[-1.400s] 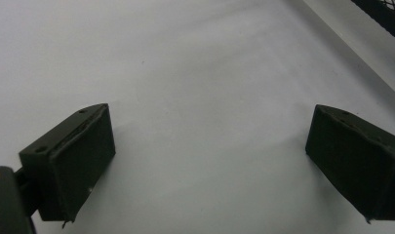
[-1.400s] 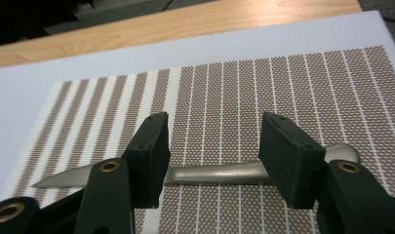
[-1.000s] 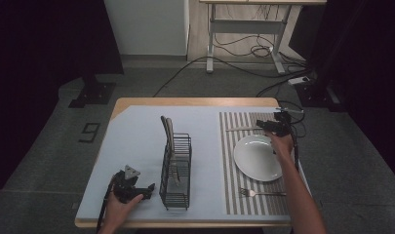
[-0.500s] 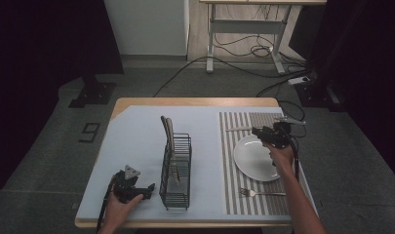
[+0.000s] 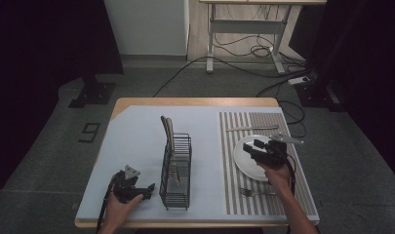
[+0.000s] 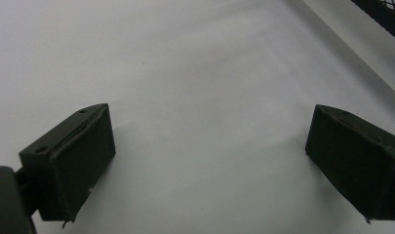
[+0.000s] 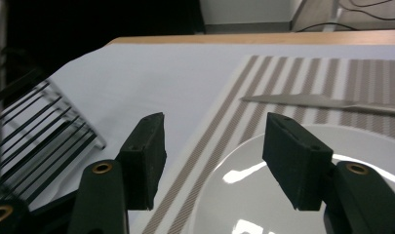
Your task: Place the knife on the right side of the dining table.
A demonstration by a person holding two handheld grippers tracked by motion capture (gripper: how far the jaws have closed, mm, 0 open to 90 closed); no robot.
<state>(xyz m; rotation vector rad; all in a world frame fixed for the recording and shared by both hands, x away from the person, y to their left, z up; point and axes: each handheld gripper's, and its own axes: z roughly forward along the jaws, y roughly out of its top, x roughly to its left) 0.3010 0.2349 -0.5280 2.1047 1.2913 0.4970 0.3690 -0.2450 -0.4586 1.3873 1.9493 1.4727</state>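
Note:
A white plate lies on a striped placemat at the right of the table. My right gripper hovers over the plate's left half, jaws pointing left, open and empty. In the right gripper view my right gripper has the plate's rim under it and a knife beyond. The knife lies at the placemat's far end, a fork at its near end. My left gripper rests on the pale mat at the front left, open. Bare mat lies between the jaws of my left gripper.
A black wire rack stands mid-table with two cutlery handles sticking up from its far end; its bars show left of the right gripper. The table's wooden edge runs along the far side. Cables lie on the floor beyond.
My right gripper has moved from the placemat's far right corner toward the near left and now hangs over the plate. The left gripper has stayed put.

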